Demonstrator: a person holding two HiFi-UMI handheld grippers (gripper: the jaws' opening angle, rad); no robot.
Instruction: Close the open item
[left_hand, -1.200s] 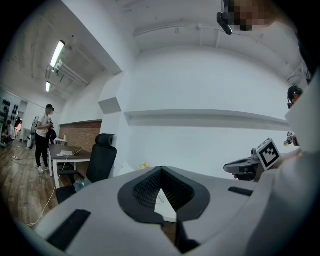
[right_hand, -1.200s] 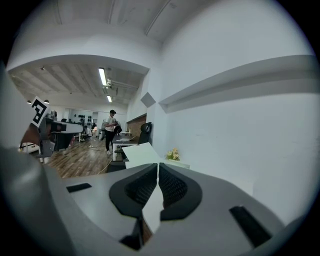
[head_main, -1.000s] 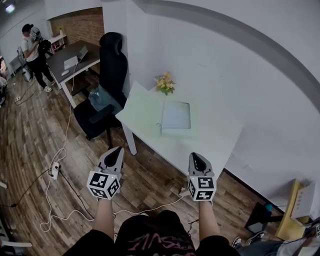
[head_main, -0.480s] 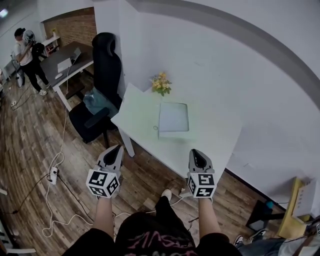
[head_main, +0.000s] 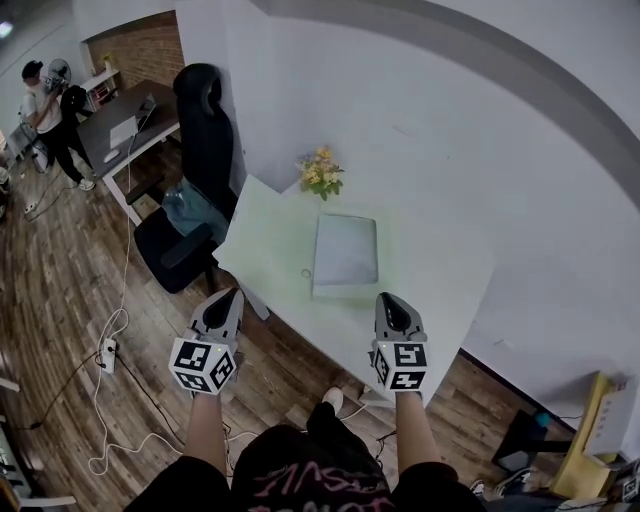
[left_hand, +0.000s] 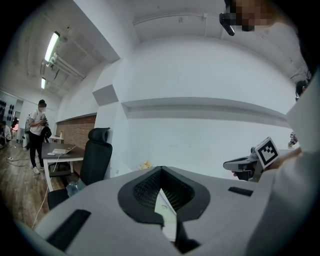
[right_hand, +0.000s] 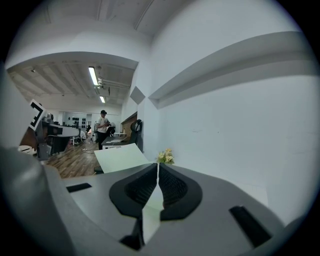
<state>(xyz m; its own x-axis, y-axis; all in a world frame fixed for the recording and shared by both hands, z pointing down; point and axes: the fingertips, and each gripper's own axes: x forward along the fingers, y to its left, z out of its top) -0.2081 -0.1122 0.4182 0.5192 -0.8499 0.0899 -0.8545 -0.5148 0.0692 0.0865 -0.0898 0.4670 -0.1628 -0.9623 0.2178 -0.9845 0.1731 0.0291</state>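
Note:
A flat pale grey rectangular item (head_main: 345, 252), perhaps a laptop, lies on the white table (head_main: 265, 235); from above I cannot tell how far it stands open. Both grippers hang in the air short of the table's near edge, above the wooden floor. My left gripper (head_main: 222, 305) is shut and holds nothing, its jaws meeting in the left gripper view (left_hand: 160, 171). My right gripper (head_main: 392, 310) is also shut and holds nothing (right_hand: 158, 167). The table's corner (right_hand: 120, 157) shows ahead in the right gripper view.
Yellow flowers (head_main: 320, 172) stand at the table's far edge by the white wall. A black office chair (head_main: 195, 150) is left of the table. Farther left are a dark desk (head_main: 125, 120) and a person (head_main: 45, 110). White cables (head_main: 115, 330) trail over the floor.
The view has drawn closer to the white table, which now sits nearer both grippers. The grippers keep their pose, shut and side by side.

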